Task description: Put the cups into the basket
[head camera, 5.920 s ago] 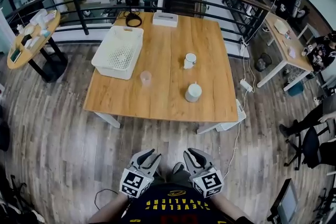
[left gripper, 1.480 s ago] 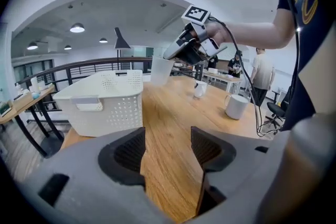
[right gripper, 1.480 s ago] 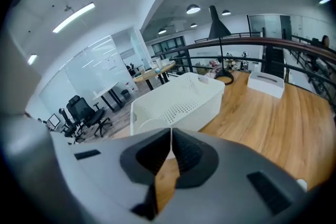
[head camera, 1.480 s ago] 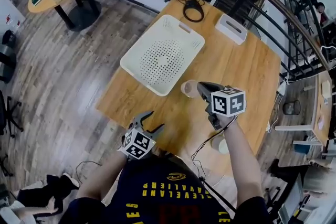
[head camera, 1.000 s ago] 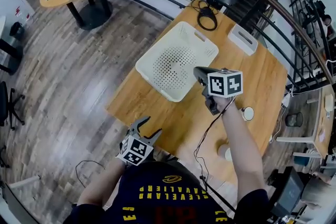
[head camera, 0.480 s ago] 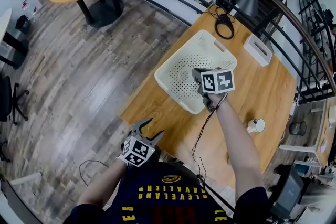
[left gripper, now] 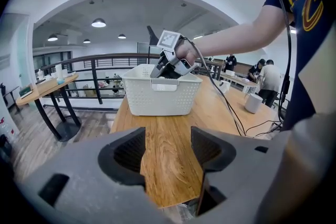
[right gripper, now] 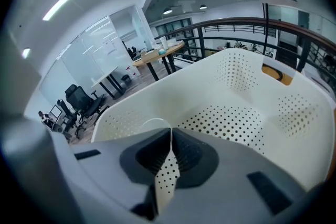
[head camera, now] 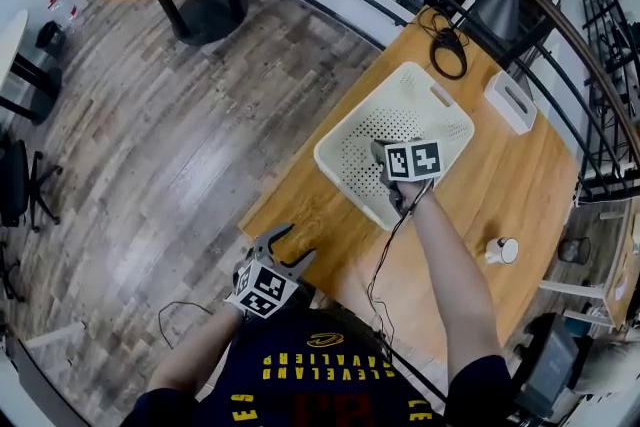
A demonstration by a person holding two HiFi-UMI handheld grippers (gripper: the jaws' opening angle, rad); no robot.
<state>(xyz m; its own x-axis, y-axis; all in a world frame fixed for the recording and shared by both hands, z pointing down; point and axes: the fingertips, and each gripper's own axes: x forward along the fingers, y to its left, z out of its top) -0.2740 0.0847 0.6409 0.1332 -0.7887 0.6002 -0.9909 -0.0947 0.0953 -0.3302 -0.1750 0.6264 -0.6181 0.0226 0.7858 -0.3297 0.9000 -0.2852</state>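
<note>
Wood table: R gripper pinches clear cup in basket; L gripper open.

Bare tabletop open between left claw and basket; basket walls close on every side of right claw.

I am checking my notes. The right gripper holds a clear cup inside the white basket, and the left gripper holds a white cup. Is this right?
Not quite. The left gripper holds nothing: the left gripper view shows its jaws apart with only bare table between them. The right gripper does pinch the clear cup inside the white basket.
</note>
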